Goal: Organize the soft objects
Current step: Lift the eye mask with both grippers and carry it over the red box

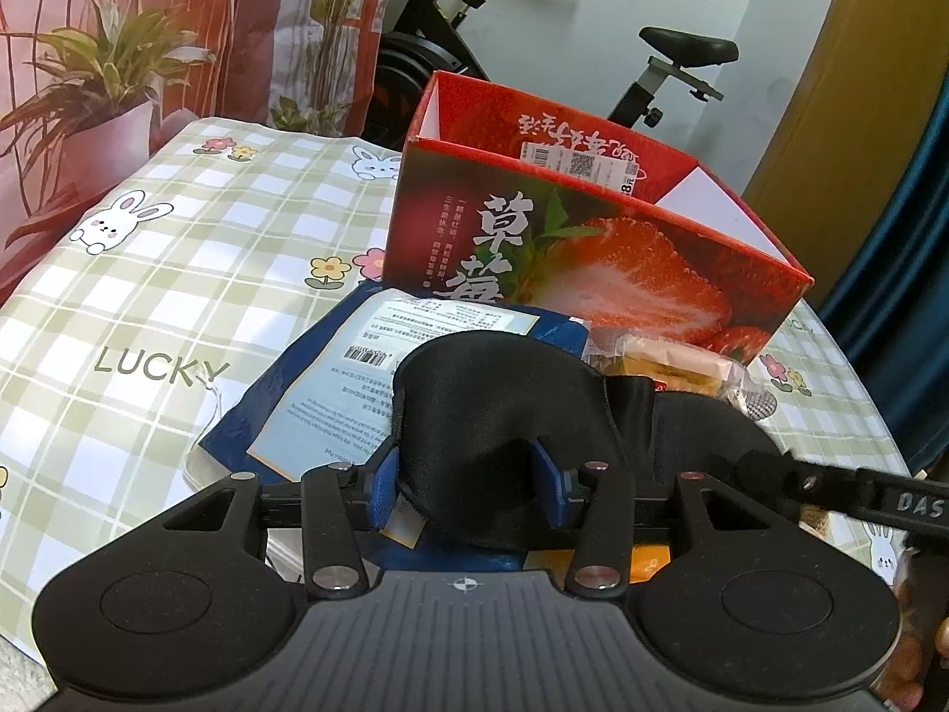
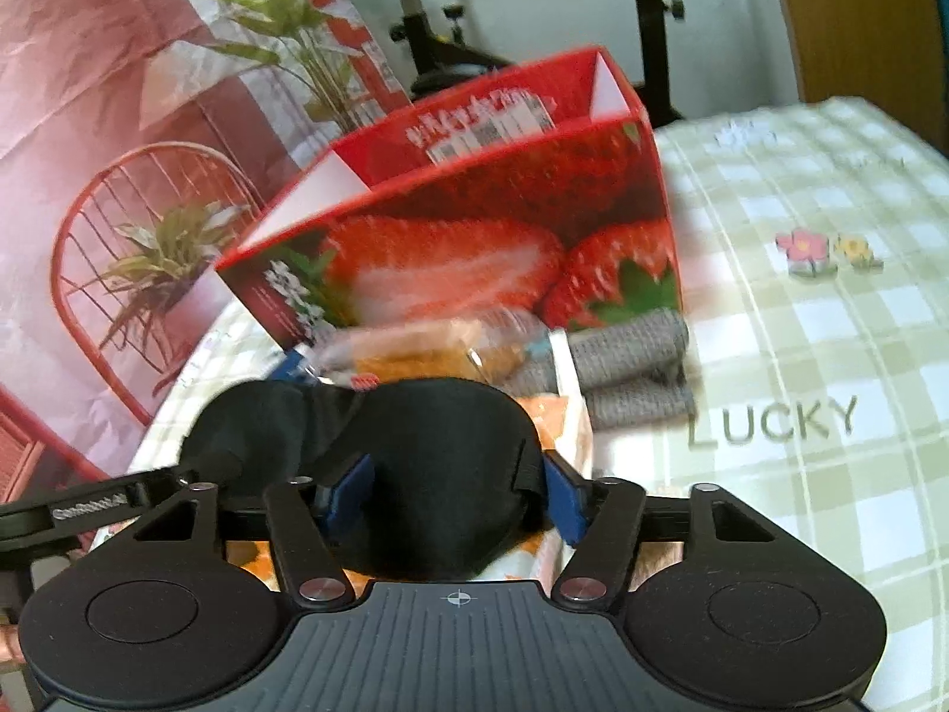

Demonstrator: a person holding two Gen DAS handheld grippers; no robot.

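Observation:
A black sleep mask (image 1: 498,415) hangs between my two grippers, above a pile of items on the table. My left gripper (image 1: 468,483) is shut on one eye cup of it. My right gripper (image 2: 457,492) is shut on the other eye cup (image 2: 451,463). The right gripper's arm also shows in the left wrist view (image 1: 854,492), at the right. A red strawberry box (image 1: 593,249), open at the top, stands just behind the pile; it also shows in the right wrist view (image 2: 486,237). Grey rolled socks (image 2: 629,368) lie in front of the box.
A blue flat packet (image 1: 332,391) with a white label and wrapped snacks (image 1: 670,365) lie under the mask. The table has a green checked cloth (image 1: 148,296) with rabbits. An exercise bike (image 1: 534,47) stands behind the box, and a red printed curtain (image 2: 118,118) hangs beside the table.

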